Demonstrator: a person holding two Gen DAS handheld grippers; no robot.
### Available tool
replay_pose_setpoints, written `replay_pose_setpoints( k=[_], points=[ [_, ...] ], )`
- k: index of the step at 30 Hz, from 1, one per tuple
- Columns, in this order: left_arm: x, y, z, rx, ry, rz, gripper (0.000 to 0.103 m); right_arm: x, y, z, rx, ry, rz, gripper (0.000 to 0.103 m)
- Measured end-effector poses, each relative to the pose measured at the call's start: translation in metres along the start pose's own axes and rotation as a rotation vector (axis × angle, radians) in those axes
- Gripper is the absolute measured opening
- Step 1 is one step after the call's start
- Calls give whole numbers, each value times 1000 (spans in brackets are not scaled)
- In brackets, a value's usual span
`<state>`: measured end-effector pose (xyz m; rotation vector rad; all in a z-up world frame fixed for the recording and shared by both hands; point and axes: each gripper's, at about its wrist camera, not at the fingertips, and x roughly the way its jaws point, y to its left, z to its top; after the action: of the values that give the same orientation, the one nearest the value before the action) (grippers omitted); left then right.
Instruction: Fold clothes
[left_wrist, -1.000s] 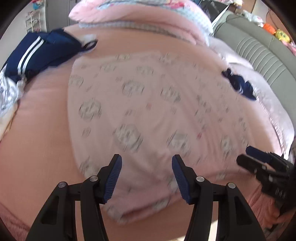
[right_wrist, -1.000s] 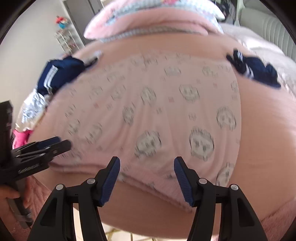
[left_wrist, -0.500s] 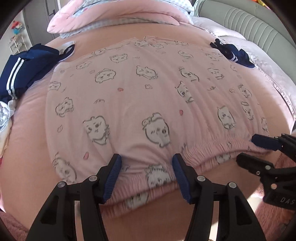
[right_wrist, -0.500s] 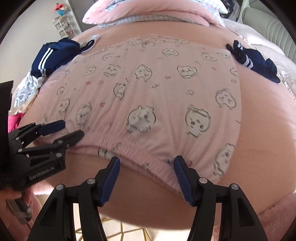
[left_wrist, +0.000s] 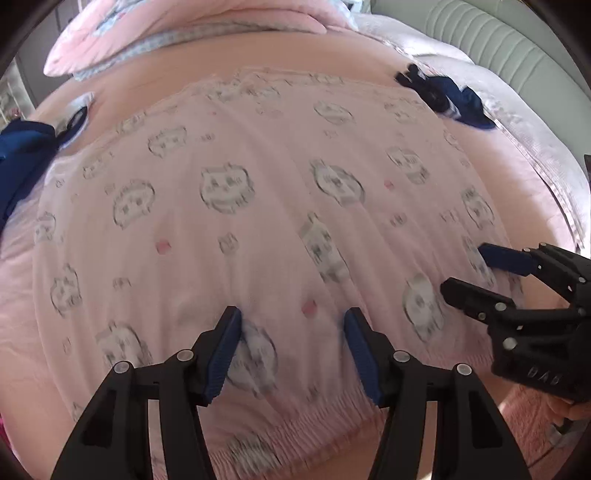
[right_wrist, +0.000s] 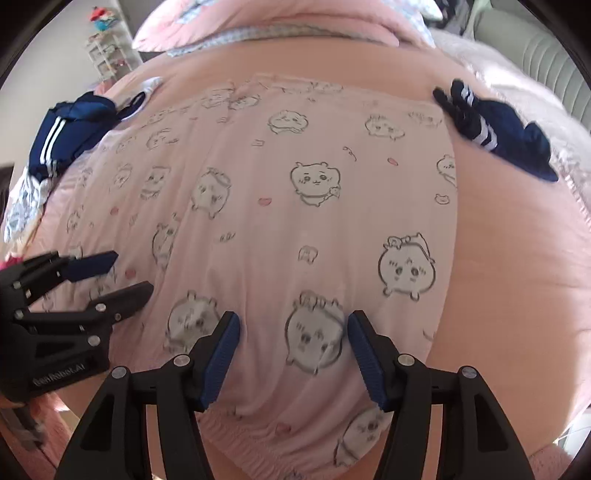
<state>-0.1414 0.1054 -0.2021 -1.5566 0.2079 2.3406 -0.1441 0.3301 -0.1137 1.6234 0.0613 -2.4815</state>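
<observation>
Pink printed garment (right_wrist: 295, 206) lies spread flat on the pink bed (right_wrist: 509, 258), its gathered elastic hem nearest, running left to right under both tools, and its length running away toward the pillows (right_wrist: 295, 22). Both grippers sit over that near hem, side by side. The left gripper (left_wrist: 291, 328) hovers just past the elastic over the garment's left half, fingers spread wide with cloth showing between them and nothing pinched. The right gripper (right_wrist: 293, 330) stands the same way over the right half, jaws apart and empty, closer to the garment's right edge. Each is about equally near the hem, so neither arm has the advantage; the cloth lies straight ahead of and below both sets of fingers. Whether the pads actually touch the fabric is hard to say, since the left view is blurred.

Farther off, a navy striped piece (right_wrist: 495, 125) rests at the garment's far right corner, and another navy item (right_wrist: 70, 125) sits just off the far left edge. Any fold from the hem would probably carry the cloth away toward those far corners.
</observation>
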Motion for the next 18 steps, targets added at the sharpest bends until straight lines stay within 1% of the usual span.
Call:
replay_pose_setpoints(
  k=[2, 4, 7, 8, 10, 12, 13, 16, 17, 18],
  points=[
    [-7, -5, -16, 16, -3, 13, 58, -6, 4, -15, -17, 13, -6, 63],
    [-14, -9, -31, 23, -4, 19, 58, -15, 4, -29, 2, 19, 0, 63],
    [-25, -6, -39, 40, 30, -27, 58, -27, -8, -39, 55, 32, 59, 63],
    [-28, -4, -38, 54, 31, -45, 58, -33, -15, -39, 81, 23, 66, 63],
    [-27, -7, -24, 78, -4, -60, 58, -45, -33, -32, 126, -20, 54, 63],
    [-23, -12, -7, 100, -46, -71, 58, -55, -47, -17, 135, -94, 15, 63],
    [-21, -15, 2, 112, -67, -77, 58, -55, -49, -8, 129, -107, 12, 63],
    [-16, -23, 27, 146, -130, -93, 58, -38, -46, 18, 86, -94, 16, 63],
    [-9, -26, 37, 154, -130, -93, 58, -27, -42, 24, 55, -67, -8, 63],
    [1, -29, 43, 161, -101, -80, 58, -14, -37, 29, 21, -31, -44, 63]
  ],
)
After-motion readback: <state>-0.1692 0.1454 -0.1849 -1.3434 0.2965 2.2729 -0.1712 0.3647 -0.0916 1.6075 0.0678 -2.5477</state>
